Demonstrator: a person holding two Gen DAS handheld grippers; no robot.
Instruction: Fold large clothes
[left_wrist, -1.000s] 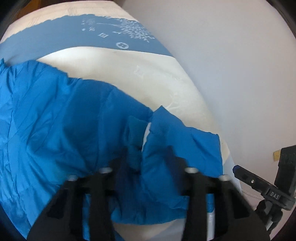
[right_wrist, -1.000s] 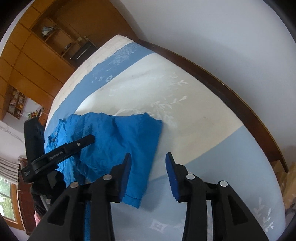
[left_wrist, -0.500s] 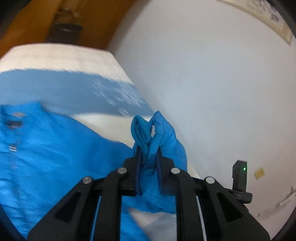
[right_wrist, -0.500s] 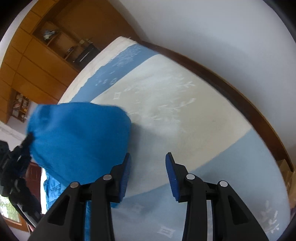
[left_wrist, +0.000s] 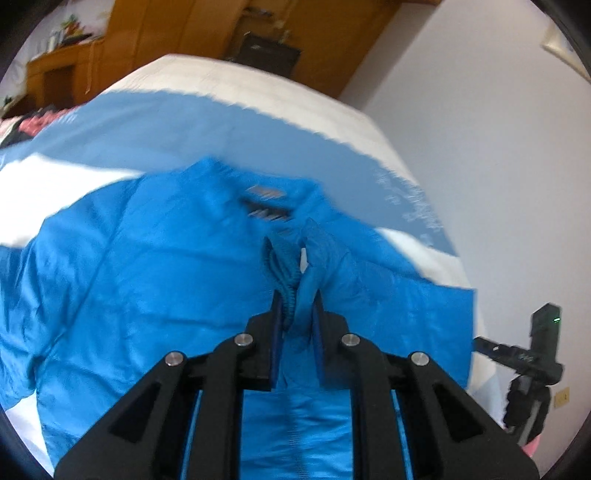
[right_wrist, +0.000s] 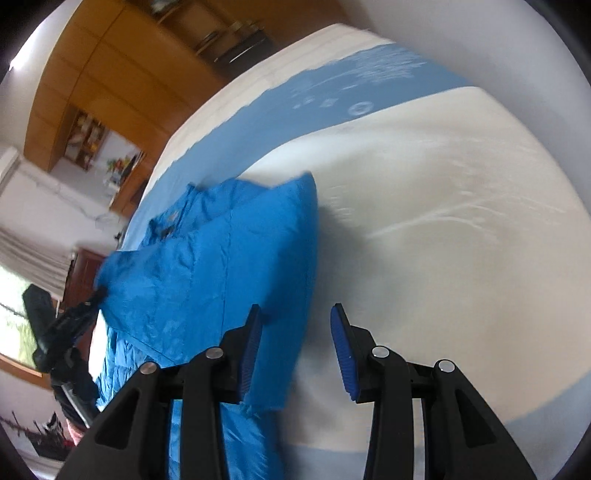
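Jacket (left_wrist: 147, 258) bright blue, cuff bunched in left claw (left_wrist: 297, 314)

A bedroom in a home is shown; most of both views is taken up by a wide bed (right_wrist: 461, 206), which is covered with a cream and pale-blue patterned bedspread (left_wrist: 236, 129); built-in wooden cabinets (right_wrist: 92, 74) with open shelves are seen behind it, and small household objects are kept on those shelves (right_wrist: 83, 133), too blurred to be named; a plain white wall (left_wrist: 491, 158) is seen along one side of the bed; a daylit window (right_wrist: 13, 314) is glimpsed at the left edge of the right wrist view; a blue jacket (left_wrist: 155, 266) is spread on the bed.
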